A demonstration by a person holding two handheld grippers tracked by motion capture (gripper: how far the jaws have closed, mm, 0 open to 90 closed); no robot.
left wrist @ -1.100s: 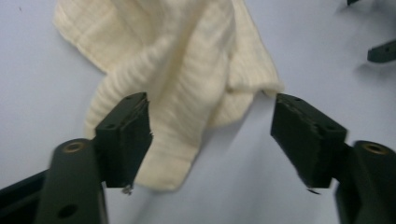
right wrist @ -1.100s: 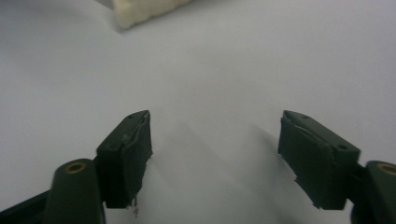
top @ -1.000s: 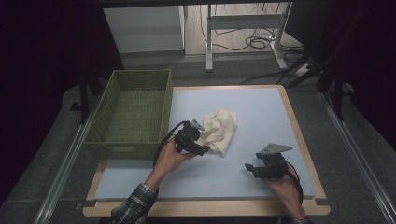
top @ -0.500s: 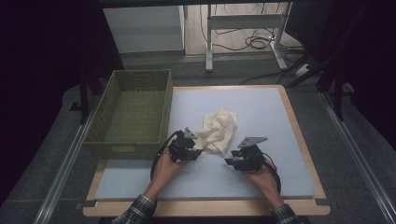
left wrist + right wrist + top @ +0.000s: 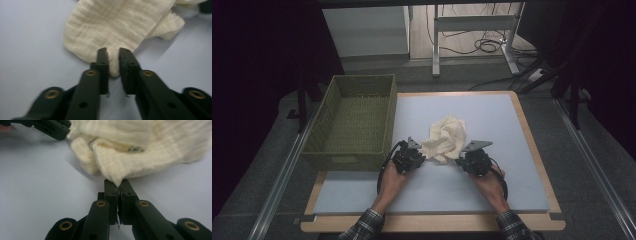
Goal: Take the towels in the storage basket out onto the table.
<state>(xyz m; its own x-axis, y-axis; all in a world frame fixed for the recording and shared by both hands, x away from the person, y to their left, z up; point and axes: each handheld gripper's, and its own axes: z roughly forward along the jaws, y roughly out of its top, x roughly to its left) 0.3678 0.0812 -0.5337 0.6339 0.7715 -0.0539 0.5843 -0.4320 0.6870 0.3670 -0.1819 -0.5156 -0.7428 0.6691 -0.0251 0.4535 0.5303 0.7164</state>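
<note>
Cream cloth crumpled near mid-mat, just right of green basket standing at the mat's left edge. Left gripper at the cloth's near-left edge, jaws narrowed onto a fold of fabric pinched between them, held low over the mat; also seen from above beside the basket's near corner. Right gripper at the cloth's near-right edge, jaws pressed together on a pointed corner with loose threads trailing between them; seen from above, hand behind it.
</note>
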